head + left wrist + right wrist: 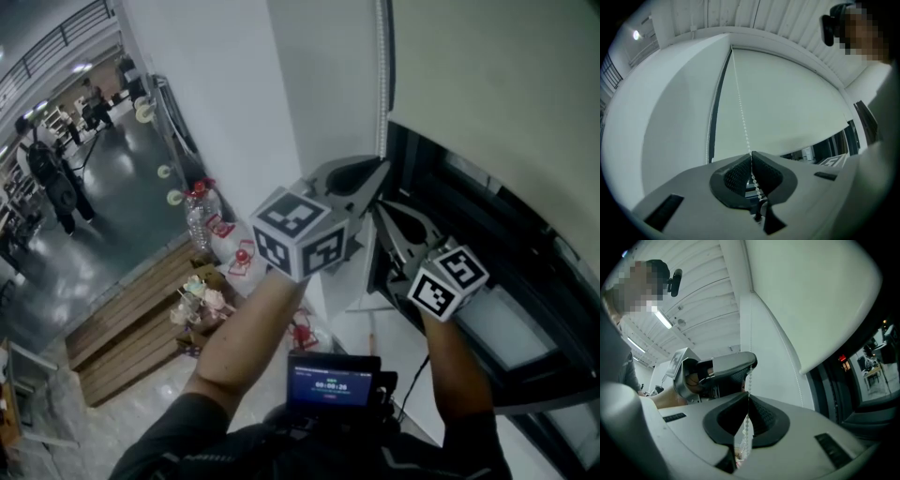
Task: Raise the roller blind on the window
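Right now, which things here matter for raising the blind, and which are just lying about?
For the job: blind; chain; left tool and right tool, both shut on the chain.
Lying about: bottle; wooden boards, down on the floor.

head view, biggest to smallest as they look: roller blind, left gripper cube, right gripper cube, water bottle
1. roller blind
2. left gripper cube
3. right gripper cube, smaller-looking, though perhaps only farther from the camera
4. water bottle, far below
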